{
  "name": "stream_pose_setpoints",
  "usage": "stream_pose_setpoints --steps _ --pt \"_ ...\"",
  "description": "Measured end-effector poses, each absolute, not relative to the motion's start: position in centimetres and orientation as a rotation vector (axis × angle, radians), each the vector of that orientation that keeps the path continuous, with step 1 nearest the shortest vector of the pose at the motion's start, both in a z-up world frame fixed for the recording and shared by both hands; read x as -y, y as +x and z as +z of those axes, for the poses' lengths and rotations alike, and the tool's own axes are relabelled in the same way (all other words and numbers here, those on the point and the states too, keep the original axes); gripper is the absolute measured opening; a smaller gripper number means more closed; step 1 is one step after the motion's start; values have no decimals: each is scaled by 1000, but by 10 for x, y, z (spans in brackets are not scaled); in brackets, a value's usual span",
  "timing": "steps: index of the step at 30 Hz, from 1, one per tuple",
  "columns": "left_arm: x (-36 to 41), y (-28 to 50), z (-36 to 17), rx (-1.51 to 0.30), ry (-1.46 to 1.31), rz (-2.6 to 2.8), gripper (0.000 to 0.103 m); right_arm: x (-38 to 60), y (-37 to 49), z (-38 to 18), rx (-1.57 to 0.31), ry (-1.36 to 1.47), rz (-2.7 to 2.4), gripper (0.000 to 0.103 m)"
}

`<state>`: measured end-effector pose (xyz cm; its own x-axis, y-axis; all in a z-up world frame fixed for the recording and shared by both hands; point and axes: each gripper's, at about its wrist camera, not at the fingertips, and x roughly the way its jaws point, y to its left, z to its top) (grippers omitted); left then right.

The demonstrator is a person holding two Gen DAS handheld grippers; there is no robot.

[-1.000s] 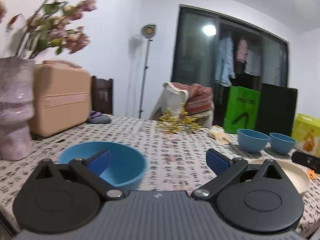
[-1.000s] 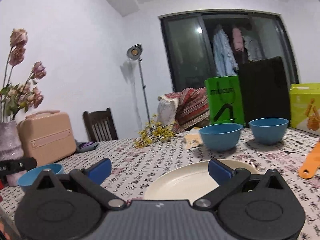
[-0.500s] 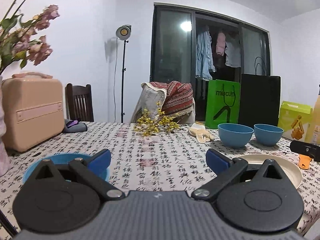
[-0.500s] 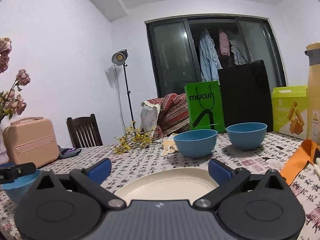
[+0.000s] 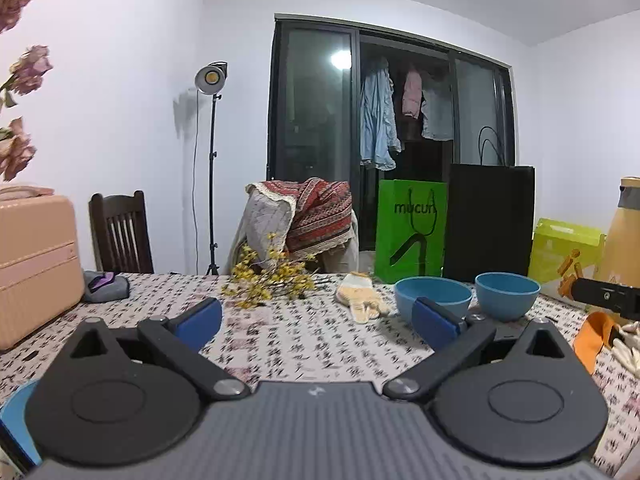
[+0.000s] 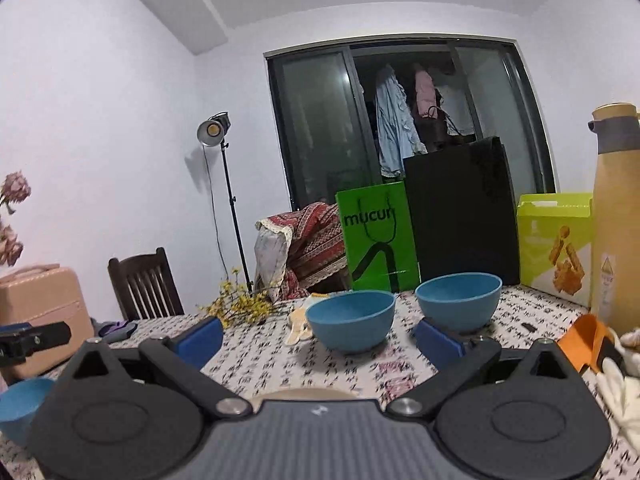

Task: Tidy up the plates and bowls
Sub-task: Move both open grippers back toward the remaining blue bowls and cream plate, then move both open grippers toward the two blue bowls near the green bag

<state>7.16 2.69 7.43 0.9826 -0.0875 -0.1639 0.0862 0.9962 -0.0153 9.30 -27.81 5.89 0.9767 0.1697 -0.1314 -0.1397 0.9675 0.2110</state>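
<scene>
A collision is judged to be the main risk here: two blue bowls stand close together ahead of the right hand-held gripper (image 6: 318, 338), and if one is reached for carelessly, the neighbour could be pushed across the patterned worktop (image 6: 260, 356) or knocked against the green bag behind. The nearer bowl (image 6: 351, 320) is seen just ahead, between the two fingers in the view, and the farther bowl (image 6: 459, 301) is seen just beyond the right fingertip; they are near each other but apart. A cream plate (image 6: 306, 394) lies directly under the body of this hand-held gripper, only its far rim being visible, so it could be struck or dragged if the tool is lowered without care. An orange object lies to the right, and it could be caught by a wide swing. The right hand-held gripper is held wide open and nothing is gripped or touched by its blue pads. The left hand-held gripper (image 5: 316, 320) is also spread wide and is empty; bare cloth is seen between its fingers. A third blue bowl (image 5: 18, 420) is seen low at its left side, mostly hidden by the tool body, so it could be bumped unnoticed. Whether this bowl is touched by the body cannot be told.
</scene>
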Motion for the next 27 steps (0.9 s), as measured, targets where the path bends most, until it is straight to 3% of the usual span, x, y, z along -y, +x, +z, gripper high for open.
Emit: stream_pose_setpoints --steps 27 --pt "34 199 155 -205 -168 -145 103 330 218 146 -207 282 35 103"
